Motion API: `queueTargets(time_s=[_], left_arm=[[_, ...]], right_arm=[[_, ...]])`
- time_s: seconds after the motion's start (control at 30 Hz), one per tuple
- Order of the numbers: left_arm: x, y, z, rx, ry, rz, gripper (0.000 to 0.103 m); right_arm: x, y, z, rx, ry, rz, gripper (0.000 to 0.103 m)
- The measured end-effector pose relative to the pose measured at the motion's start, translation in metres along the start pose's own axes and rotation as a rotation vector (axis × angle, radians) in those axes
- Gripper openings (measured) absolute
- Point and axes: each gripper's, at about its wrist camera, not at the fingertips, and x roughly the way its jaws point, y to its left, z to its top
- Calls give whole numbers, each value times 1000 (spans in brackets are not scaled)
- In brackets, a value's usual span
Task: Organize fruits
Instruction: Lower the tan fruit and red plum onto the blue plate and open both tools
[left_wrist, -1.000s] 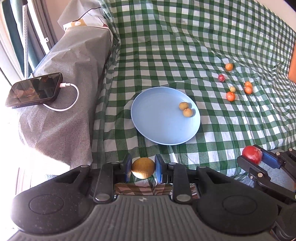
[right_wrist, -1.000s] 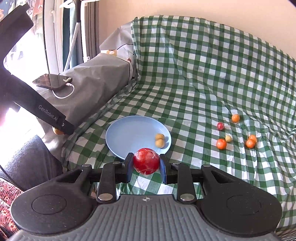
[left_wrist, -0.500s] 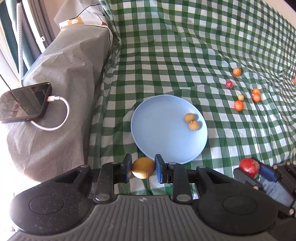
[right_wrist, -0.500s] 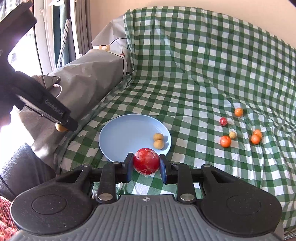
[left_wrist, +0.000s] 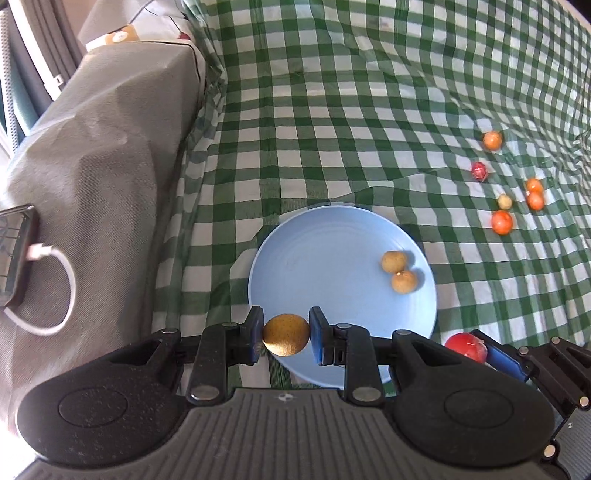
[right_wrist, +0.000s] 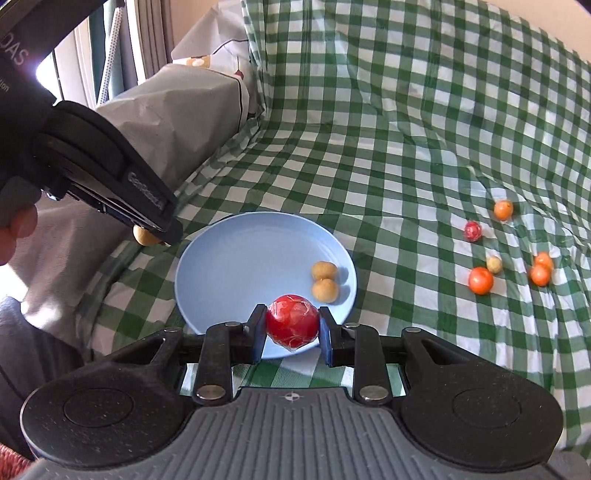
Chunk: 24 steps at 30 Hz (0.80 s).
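Observation:
A light blue plate (left_wrist: 321, 258) lies on the green checked cloth and holds two small tan fruits (left_wrist: 393, 261). My left gripper (left_wrist: 286, 335) is shut on a brown-yellow round fruit (left_wrist: 286, 335) over the plate's near left rim. My right gripper (right_wrist: 292, 326) is shut on a red wrapped fruit (right_wrist: 292, 326) over the plate's (right_wrist: 240, 266) near edge. The right gripper also shows in the left wrist view (left_wrist: 466, 346). Several small orange, red and tan fruits (left_wrist: 501, 222) lie loose on the cloth to the right, also in the right wrist view (right_wrist: 480, 280).
A grey covered block (left_wrist: 92, 147) stands left of the plate with a phone (left_wrist: 14, 254) and white charging cable (left_wrist: 55, 295) on it. The checked cloth (left_wrist: 351, 110) rises at the back. The left gripper's body (right_wrist: 103, 177) crosses the right wrist view.
Both grippers have moved forward and down toward the plate, each keeping its fruit. The plate now sits just under both sets of fingertips.

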Motion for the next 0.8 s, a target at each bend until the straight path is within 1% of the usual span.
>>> queueTargets(time_s=[0.3,0.57,0.63,0.67,0.7,0.73,0.77,0.8], left_arm=[[51,-6,13,28,51,18,29],[83,-13,17,80,79,41,30],[86,-15,17,102,74,24,47],[85,-15,17,106,62,19,70],[81,-15,17,102,41,22,93],[75,-14,16,94,15,29,99],[68,-14,17,90,-12,26,103],[59,-13,16,92,-30,19,102]], right_arm=[[49,2,7,-44,57,13,30],[77,5,4,-70,106,26,30],[83,5,4,-70,112,27,31],[85,5,6,-66,114,29,32],[86,5,7,-59,113,33,35],[87,5,10,-54,114,37,48],[86,4,13,-51,112,37,62],[82,5,15,-51,105,31,68]])
